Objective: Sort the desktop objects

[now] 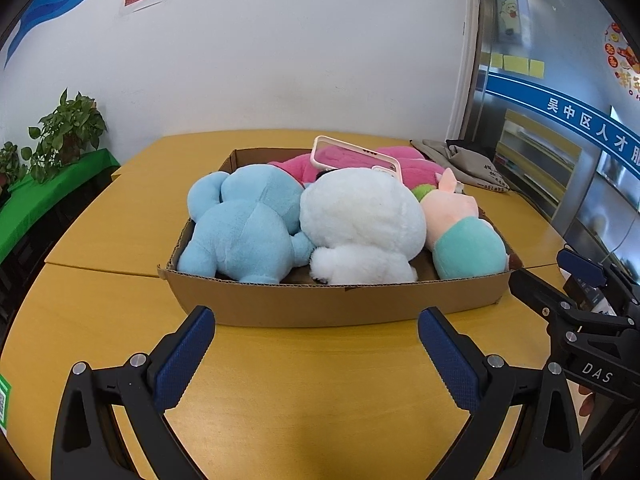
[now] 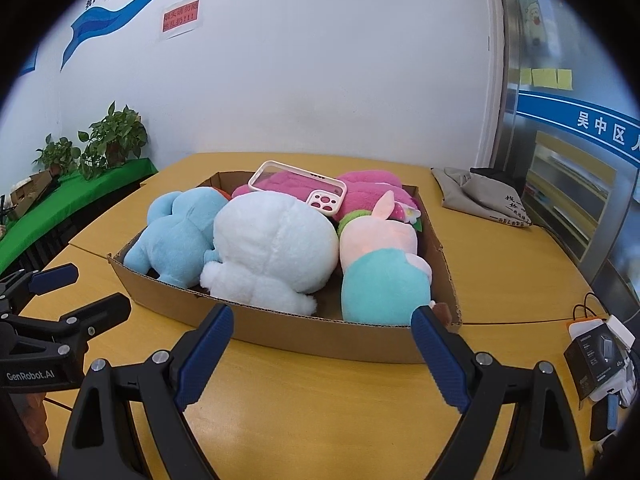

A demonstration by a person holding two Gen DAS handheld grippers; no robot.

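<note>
A shallow cardboard box (image 1: 336, 304) (image 2: 304, 332) on the yellow table holds plush toys: a blue one (image 1: 244, 228) (image 2: 176, 232), a white one (image 1: 360, 228) (image 2: 272, 248), a pink pig in teal (image 1: 464, 232) (image 2: 380, 276) and a magenta one (image 1: 404, 164) (image 2: 360, 188). A pink-rimmed phone case (image 1: 356, 156) (image 2: 300, 188) lies on top. My left gripper (image 1: 316, 356) is open and empty in front of the box. My right gripper (image 2: 320, 356) is open and empty at the box's near wall.
A grey cloth bag (image 1: 464, 160) (image 2: 480, 196) lies at the table's back right. A dark packaged box (image 2: 600, 356) with cables sits at the right edge. Potted plants (image 1: 68, 132) (image 2: 112, 140) stand on a green shelf to the left. A white wall is behind.
</note>
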